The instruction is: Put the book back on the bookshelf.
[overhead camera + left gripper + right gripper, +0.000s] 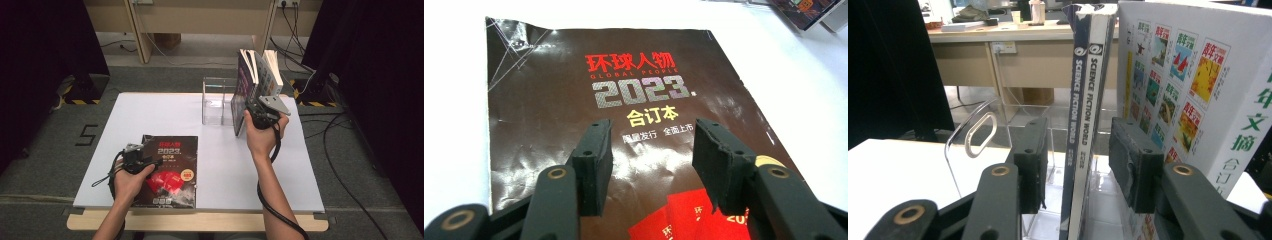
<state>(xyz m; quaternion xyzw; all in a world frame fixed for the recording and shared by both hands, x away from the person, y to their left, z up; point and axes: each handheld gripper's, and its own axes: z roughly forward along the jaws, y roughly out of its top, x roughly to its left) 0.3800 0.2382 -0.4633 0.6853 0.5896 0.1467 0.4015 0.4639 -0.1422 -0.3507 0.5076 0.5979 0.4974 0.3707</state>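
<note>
A dark "2023" magazine (170, 170) (574, 100) lies flat at the front left of the white table (230, 165). My left gripper (149, 159) (651, 145) hovers over its lower half, open, with nothing between the pads. At the back, several books (257, 75) stand upright beside a clear acrylic rack (217, 100) (978, 135). My right gripper (256, 107) (1079, 150) straddles two thin "Science Fiction World" magazines (1083, 90), with a gap showing on each side of them. A thick white book (1198, 90) stands just right of them.
A wooden bench (200, 20) stands beyond the table. Cables (345, 150) trail over the floor on the right. Dark curtains (45, 50) hang on both sides. A "5" mark (86, 135) sits on the carpet to the left.
</note>
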